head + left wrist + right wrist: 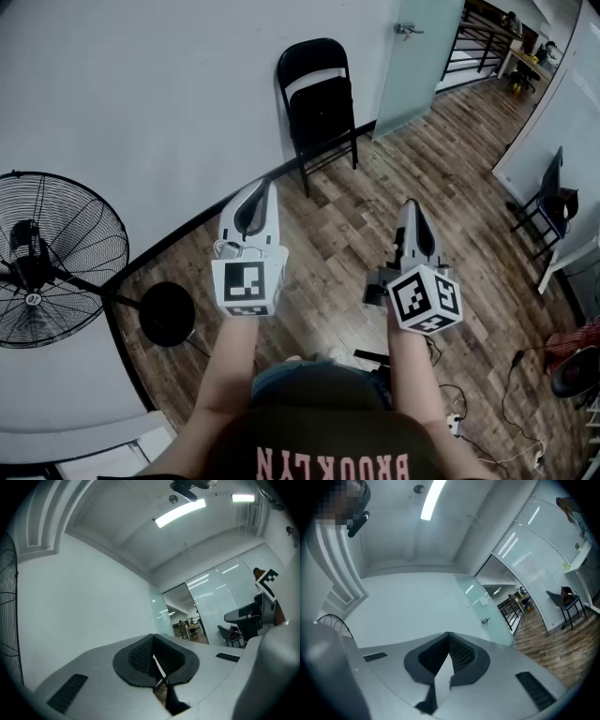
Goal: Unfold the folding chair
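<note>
A black folding chair [319, 103] leans folded against the white wall at the far side of the wooden floor. My left gripper [258, 187] is held out in front of me, well short of the chair, its jaws shut with nothing between them. My right gripper [412, 211] hangs beside it to the right, also shut and empty. In the left gripper view the jaws [153, 645] meet tip to tip against wall and ceiling. In the right gripper view the jaws [448, 635] are likewise pressed together, pointing slightly upward at the white wall.
A large black standing fan [47, 258] with a round base [167, 314] stands at the left by the wall. Another dark chair [551, 202] sits at the right. Cables and a power strip [455, 424] lie on the floor near my feet. A glass door [417, 52] is behind the folding chair.
</note>
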`<control>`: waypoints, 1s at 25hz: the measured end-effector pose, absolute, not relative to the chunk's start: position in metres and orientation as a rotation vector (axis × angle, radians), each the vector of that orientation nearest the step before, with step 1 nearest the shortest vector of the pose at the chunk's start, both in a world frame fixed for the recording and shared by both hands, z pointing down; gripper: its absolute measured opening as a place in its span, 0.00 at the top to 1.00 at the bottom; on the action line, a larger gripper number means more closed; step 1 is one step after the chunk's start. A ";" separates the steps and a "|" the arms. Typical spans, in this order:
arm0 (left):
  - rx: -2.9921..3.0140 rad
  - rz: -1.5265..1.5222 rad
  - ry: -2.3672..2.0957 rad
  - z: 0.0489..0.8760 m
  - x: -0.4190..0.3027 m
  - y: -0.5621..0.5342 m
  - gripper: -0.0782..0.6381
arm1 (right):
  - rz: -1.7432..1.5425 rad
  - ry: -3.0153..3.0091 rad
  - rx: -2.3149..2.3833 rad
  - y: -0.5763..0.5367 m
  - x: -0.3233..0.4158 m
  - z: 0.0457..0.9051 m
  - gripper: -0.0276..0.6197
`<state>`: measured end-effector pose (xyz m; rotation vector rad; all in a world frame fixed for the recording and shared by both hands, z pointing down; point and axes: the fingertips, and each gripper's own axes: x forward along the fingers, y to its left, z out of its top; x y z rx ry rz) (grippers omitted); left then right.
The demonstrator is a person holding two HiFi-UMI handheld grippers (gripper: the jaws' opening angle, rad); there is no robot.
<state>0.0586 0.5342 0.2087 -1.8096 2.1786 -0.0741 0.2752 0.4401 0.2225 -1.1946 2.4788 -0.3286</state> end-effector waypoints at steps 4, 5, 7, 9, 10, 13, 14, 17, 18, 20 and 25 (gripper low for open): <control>-1.802 -0.114 2.171 0.209 0.055 0.530 0.90 | -0.316 2.490 -1.200 0.437 0.270 0.223 0.96; -1.800 -0.122 2.170 0.209 0.054 0.529 0.90 | -0.314 2.492 -1.200 0.436 0.269 0.223 0.96; -1.794 -0.129 2.174 0.209 0.051 0.528 0.90 | -0.303 2.501 -1.186 0.436 0.264 0.222 0.96; -1.789 -0.128 2.185 0.210 0.048 0.525 0.90 | -0.290 2.505 -1.156 0.435 0.262 0.219 0.96; -1.788 -0.126 2.194 0.211 0.048 0.524 0.90 | -0.286 2.506 -1.144 0.435 0.261 0.218 0.96; -1.785 -0.121 2.218 0.216 0.049 0.518 0.90 | -0.278 2.510 -1.136 0.428 0.265 0.219 0.96; -1.781 -0.121 2.226 0.217 0.050 0.516 0.90 | -0.277 2.509 -1.139 0.426 0.268 0.219 0.96; -1.764 -0.119 2.247 0.218 0.054 0.511 0.90 | -0.289 2.511 -1.155 0.415 0.277 0.223 0.96; -1.760 -0.113 2.254 0.218 0.058 0.508 0.90 | -0.297 2.520 -1.150 0.411 0.279 0.225 0.96; -1.778 -0.080 2.269 0.220 0.066 0.502 0.90 | -0.322 2.563 -1.115 0.403 0.282 0.232 0.58; -1.826 -0.002 2.324 0.233 0.085 0.485 0.19 | -0.238 2.638 -1.141 0.385 0.295 0.250 0.13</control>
